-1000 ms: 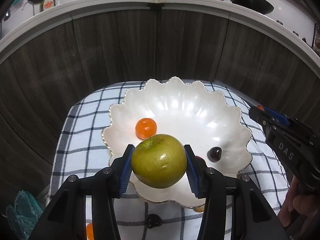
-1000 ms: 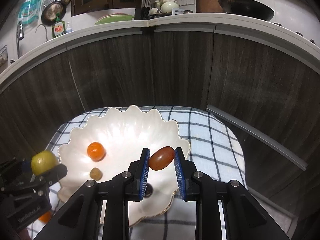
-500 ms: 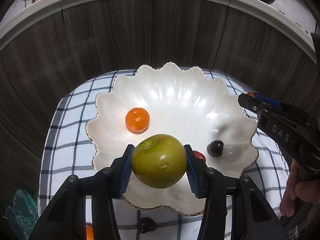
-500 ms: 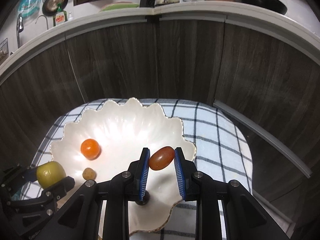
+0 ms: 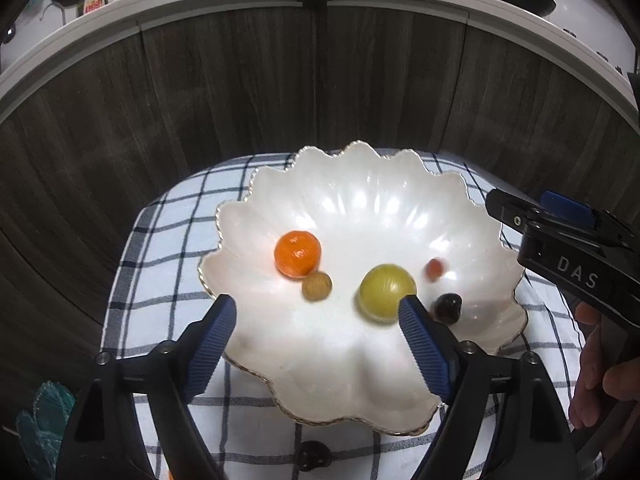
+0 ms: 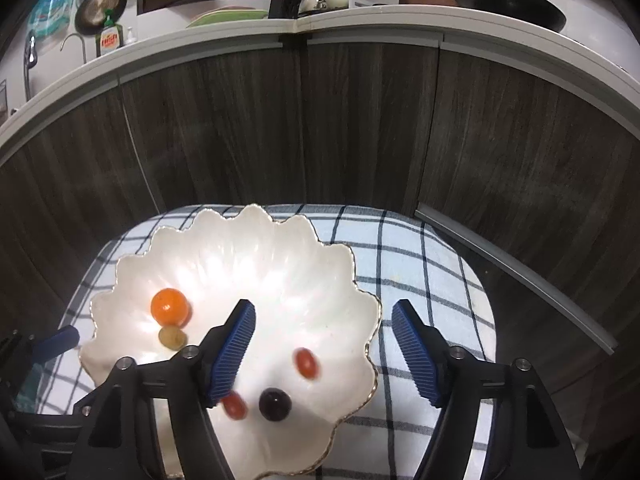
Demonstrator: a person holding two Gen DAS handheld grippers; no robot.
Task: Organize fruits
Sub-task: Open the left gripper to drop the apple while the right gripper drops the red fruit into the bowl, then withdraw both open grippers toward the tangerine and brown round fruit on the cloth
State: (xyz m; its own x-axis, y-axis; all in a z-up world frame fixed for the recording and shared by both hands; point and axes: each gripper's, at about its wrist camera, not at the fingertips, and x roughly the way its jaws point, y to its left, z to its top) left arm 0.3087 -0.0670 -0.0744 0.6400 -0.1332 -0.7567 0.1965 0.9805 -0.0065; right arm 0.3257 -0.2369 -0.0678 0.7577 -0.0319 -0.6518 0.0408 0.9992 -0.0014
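A white scalloped bowl (image 5: 372, 208) (image 6: 224, 256) sits on a checked cloth. In it lie an orange mandarin (image 5: 297, 254) (image 6: 170, 306), a small tan fruit (image 5: 317, 287) (image 6: 172, 336), a green apple (image 5: 386, 289), a dark cherry (image 5: 448, 307) (image 6: 275, 404) and red oval fruits (image 6: 306, 362) (image 6: 234, 405), one blurred in the left wrist view (image 5: 434, 269). My left gripper (image 5: 316, 344) is open and empty above the bowl's near side. My right gripper (image 6: 323, 350) is open and empty above the bowl's right rim; its body shows in the left wrist view (image 5: 576, 256).
The checked cloth (image 5: 168, 232) (image 6: 420, 264) covers a small table in front of dark wood cabinet panels (image 5: 320, 92). A dark fruit (image 5: 314, 456) lies on the cloth near the bowl's front rim. A teal object (image 5: 44, 420) is at the lower left.
Both grippers have opened. The green apple has dropped from the left gripper into the bowl and the red fruit from the right gripper; both look blurred, still moving.
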